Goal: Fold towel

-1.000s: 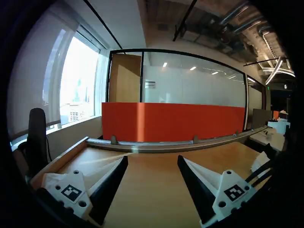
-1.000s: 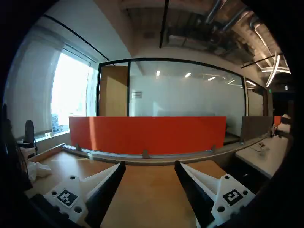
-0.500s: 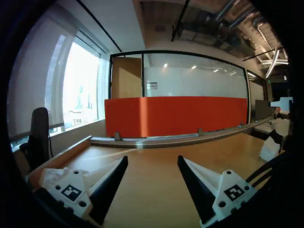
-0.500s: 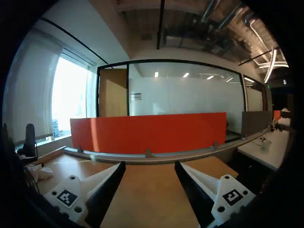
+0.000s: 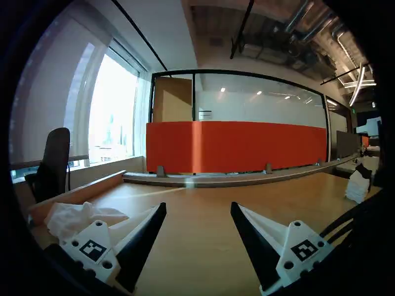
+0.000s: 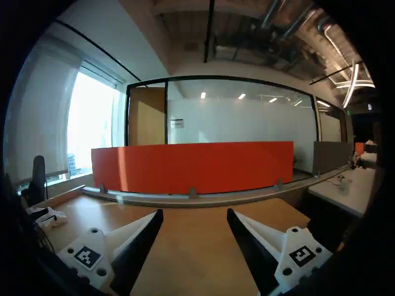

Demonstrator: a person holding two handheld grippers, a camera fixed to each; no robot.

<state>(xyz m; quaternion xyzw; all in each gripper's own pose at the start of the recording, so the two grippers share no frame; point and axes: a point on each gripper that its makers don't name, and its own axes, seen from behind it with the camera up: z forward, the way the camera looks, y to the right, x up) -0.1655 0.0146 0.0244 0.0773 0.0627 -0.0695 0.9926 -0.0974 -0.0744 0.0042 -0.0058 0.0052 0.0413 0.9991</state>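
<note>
In the left gripper view, the left gripper [image 5: 198,204] hangs over the desk [image 5: 197,246]. A crumpled towel [image 5: 79,217] lies on the desk just left of its left finger, and a cloth stack [image 5: 358,185] sits far to its right. Ahead, a divider panel [image 5: 237,145] stands along the desk's far edge, with a chair [image 5: 52,167] off to the left. In the right gripper view, the right gripper [image 6: 194,211] faces that panel, with a second desk [image 6: 345,190] to its right.

- the left tool [image 5: 197,204] is held about level and points straight ahead, low over the tabletop.
- its 2 fingers [image 5: 140,237] stand wide apart, with a broad gap between the tips.
- each finger is white on the outside with a dark inner pad.
- the right tool [image 6: 194,211] is in much the same pose: level, pointing forward, jaws spread wide.
- its 2 fingers [image 6: 252,246] taper to narrow tips, equally far from the centre line.
</note>
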